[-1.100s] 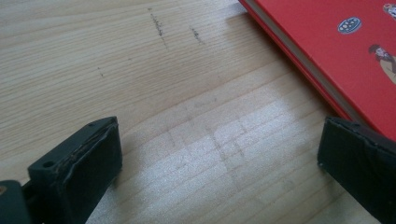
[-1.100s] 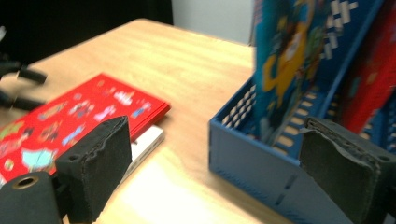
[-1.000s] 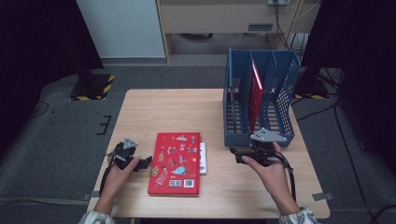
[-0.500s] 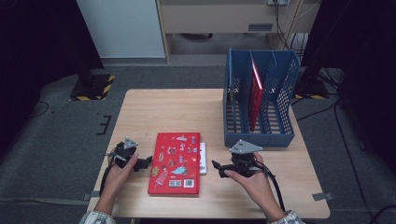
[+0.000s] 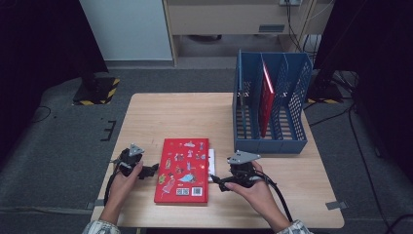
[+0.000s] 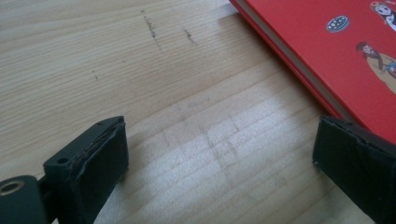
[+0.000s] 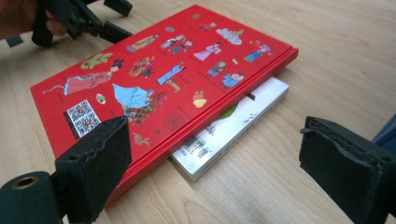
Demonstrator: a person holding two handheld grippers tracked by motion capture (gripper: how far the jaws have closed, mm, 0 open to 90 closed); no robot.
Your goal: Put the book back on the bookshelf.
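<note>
- Counter (image 5: 170,112): smooth wood, so the whole stack can be shoved sideways if pushed from one side only, w/ no grip gained.
- Blue rack (image 5: 271,102): stands just beyond the right gripper at the counter's far right, a red book (image 5: 266,97) already upright in it; a lifted book may be knocked against its wall if swung in too flat.
- Red picture book (image 5: 182,170): lies flat at the near-centre of the counter, on top of a white book (image 7: 236,128) poking out on the right. Both could be caught together, or the red cover alone, so it flaps open.
- Right gripper (image 5: 221,184): jaws wide, empty, aimed at the red book's right edge; too low an approach means the white book is pinched instead.
- Left gripper (image 5: 152,169): jaws wide, empty, right beside the left edge; one jaw may ride over the cover.
</note>
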